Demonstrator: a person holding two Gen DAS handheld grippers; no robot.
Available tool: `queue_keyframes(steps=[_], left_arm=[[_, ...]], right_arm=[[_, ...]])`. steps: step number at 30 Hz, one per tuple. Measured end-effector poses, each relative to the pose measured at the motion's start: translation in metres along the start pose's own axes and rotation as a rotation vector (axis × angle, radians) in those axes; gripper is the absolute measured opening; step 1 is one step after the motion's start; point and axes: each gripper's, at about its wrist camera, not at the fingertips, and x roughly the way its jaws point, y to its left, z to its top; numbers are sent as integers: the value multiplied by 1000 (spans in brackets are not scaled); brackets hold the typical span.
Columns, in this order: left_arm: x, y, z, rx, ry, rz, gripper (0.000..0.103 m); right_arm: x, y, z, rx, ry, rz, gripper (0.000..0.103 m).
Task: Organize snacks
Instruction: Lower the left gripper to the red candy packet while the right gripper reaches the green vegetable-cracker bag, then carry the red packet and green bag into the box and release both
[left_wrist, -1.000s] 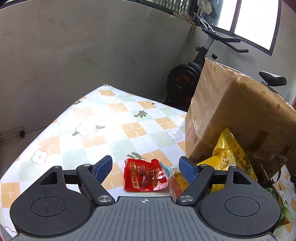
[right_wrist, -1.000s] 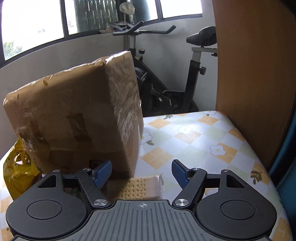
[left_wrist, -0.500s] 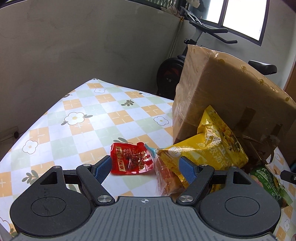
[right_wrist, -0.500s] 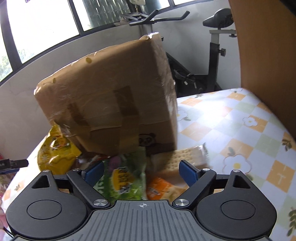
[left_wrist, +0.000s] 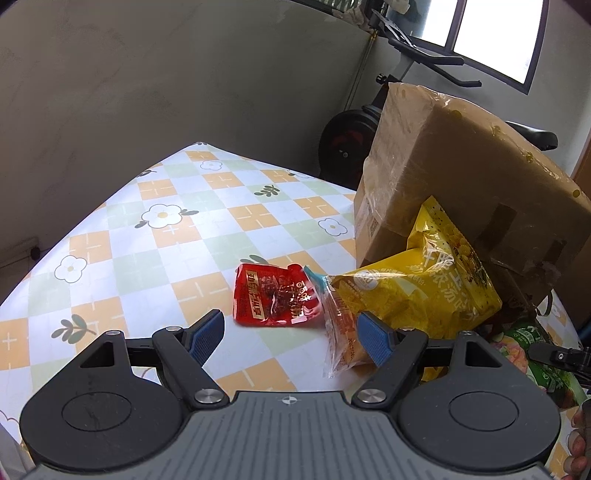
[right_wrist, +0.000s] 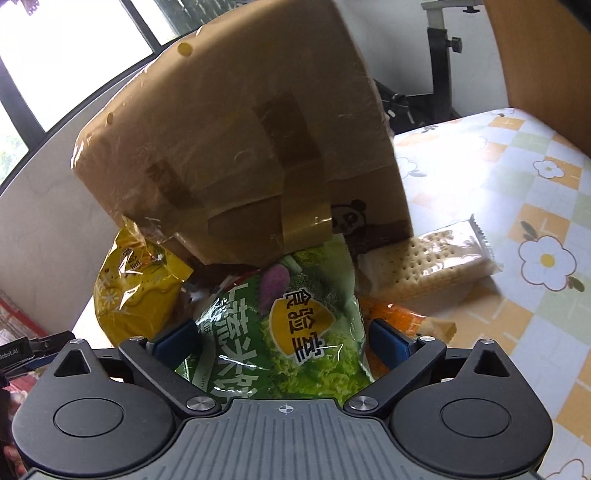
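A taped cardboard box (left_wrist: 461, 177) stands tilted on the checked table (left_wrist: 166, 236), propped on a pile of snacks. In the left wrist view a red packet (left_wrist: 275, 299) lies flat, with a clear orange packet (left_wrist: 341, 328) and a yellow bag (left_wrist: 424, 284) to its right. My left gripper (left_wrist: 291, 332) is open, just short of the red packet. In the right wrist view the box (right_wrist: 236, 140) leans over a green bag (right_wrist: 280, 332), a cracker pack (right_wrist: 424, 262), an orange packet (right_wrist: 395, 317) and the yellow bag (right_wrist: 136, 284). My right gripper (right_wrist: 280, 339) is open, its fingers either side of the green bag.
An exercise bike (left_wrist: 369, 122) stands behind the table by a grey wall. A wooden panel (right_wrist: 546, 70) rises at the table's right side. The right gripper's tip (left_wrist: 554, 354) shows at the right edge of the left wrist view. The table's left part holds only the cloth.
Both grippers pulled back and tipped down. The right gripper swung left, from the box's right side to the green bag in front. The box now looks tilted over the snacks.
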Motion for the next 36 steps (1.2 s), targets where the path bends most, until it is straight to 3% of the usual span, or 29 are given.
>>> queue_keyframes(steps=[4,7,11,21,26,36], left_arm=[[2,1,-2,-2,8,2,81],[4,1,-4,-4,14,5,81],[8,5,-3,-2,20,15,81],[50,19,20,24,7,67,80],[77,21,25,44,30,70,62],[110,6,20,98,75,83,65]], right_arm=[[4,7,-3,-24,23,16,98],[3,12,-6,-42,37,0,78],[-4,9,-8,-17,24,22,70],[-9,5,-7,-7,10,8,68],[-9,4,-7,0,10,10,69],[-8,4,-7,-8,11,10,69]])
